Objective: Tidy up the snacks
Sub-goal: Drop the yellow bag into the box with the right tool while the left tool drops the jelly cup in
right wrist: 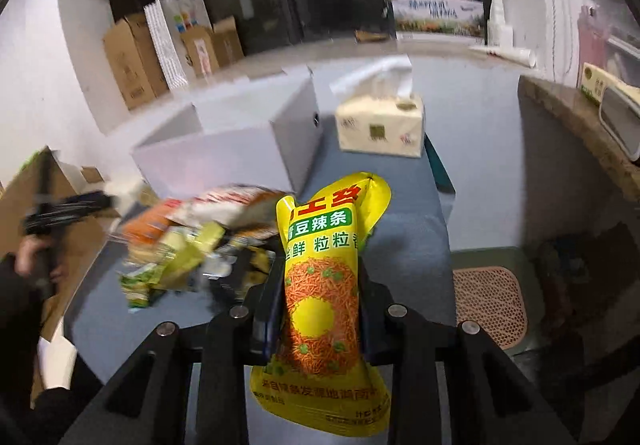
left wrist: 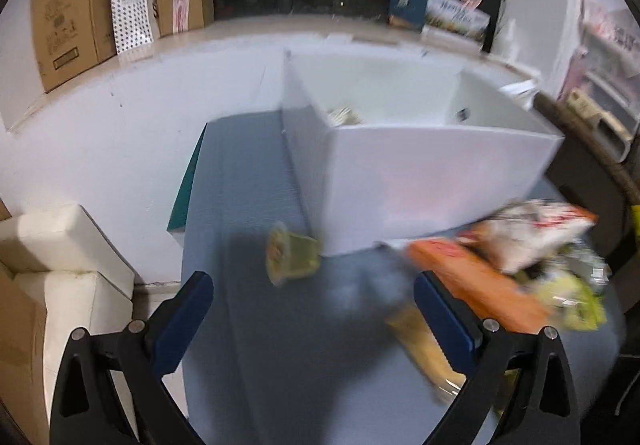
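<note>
Left wrist view: the left hand-held gripper [left wrist: 314,309] stands with its jaws wide apart and nothing between them, above the blue bench [left wrist: 256,173]; a small yellow snack cup [left wrist: 292,259] lies on its side just ahead of the jaws, close against the near corner of the white box [left wrist: 432,181]; the snack pile [left wrist: 532,265] lies to the right, beyond the right finger. Right wrist view: the right hand-held gripper [right wrist: 320,285] is clamped on a yellow snack pouch [right wrist: 320,285], whose long axis runs along the fingers, top end forward; the white box [right wrist: 224,157] lies ahead and to the left of it, beyond the pile; judgement: the right hand carries the next item for the box, the left being nearer the loose cup.
</note>
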Motion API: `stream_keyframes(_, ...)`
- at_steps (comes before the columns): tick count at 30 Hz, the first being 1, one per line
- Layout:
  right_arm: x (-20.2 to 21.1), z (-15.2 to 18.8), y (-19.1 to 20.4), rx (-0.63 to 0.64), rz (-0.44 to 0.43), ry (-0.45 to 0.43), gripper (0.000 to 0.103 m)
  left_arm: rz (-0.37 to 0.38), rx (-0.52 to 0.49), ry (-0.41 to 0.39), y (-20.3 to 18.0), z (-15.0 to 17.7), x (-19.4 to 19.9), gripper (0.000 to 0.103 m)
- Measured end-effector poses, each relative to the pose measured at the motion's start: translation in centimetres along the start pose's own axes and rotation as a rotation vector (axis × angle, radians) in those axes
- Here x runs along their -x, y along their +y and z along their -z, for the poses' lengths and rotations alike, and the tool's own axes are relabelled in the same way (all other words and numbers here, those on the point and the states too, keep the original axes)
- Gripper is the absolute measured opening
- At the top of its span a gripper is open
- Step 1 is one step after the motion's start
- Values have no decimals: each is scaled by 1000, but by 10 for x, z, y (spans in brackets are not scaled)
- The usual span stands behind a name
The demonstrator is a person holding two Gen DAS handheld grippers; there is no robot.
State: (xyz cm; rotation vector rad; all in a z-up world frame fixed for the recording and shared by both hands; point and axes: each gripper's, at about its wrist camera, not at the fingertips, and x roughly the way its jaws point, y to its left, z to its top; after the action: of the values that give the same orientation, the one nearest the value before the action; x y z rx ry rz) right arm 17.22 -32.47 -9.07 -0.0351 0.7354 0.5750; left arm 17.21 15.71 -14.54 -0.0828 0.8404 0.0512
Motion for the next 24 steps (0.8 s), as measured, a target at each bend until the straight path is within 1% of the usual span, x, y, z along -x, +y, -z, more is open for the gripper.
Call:
stream_keyframes(2, 6, 1, 8, -14, -24, -15, 33, 9, -22, 61, 4, -4, -26, 100)
stream_keyframes(4, 4, 1, 10, -34, -51, -17, 33, -20, -56, 98, 3, -6, -45, 93)
stream_keyframes(5, 5, 2, 12, -43, -67, -16, 33, -22, -71, 111, 2, -6, -51, 91)
stream_keyframes(6, 6, 2, 15, -35, -69, -17, 33, -19, -84, 119, 1, -7, -56, 78)
stream_keyframes(7, 5, 2, 19, -20, -62, -18, 33, -10, -90, 131, 1, -7, -62, 59)
stream_keyframes(8, 4, 2, 23, -3, -55, -15, 33, -3, -89, 138, 1, -7, -64, 56)
stream_keyframes(9, 3, 2, 26, 1, -59, -10, 33, -13, -91, 132, 1, -8, -64, 42)
stream_keyframes(10, 3, 2, 28, -2, -70, -9, 33, -24, -91, 130, 2, -8, -63, 37)
stream_keyframes(13, 3, 0, 36, 1, -95, -14, 33, -6, -66, 111, 6, -2, -50, 34)
stream_keyframes(16, 1, -4, 47, 13, -123, -25, 33, 3, -28, 60, 10, 6, -27, 34)
stream_keyframes(19, -6, -12, 59, 32, -140, -35, 33, 48, 29, -46, 10, 14, 16, 33)
stream_keyframes(21, -13, -20, 66, 26, -174, -42, 33, 85, 40, -118, 4, 13, 44, 33)
stream_keyframes(23, -24, -33, 76, 29, -202, -42, 33, 123, 47, -188, -8, 4, 71, 33)
stream_keyframes(24, -28, -39, 79, 32, -212, -38, 33, 139, 51, -211, -13, -4, 79, 33)
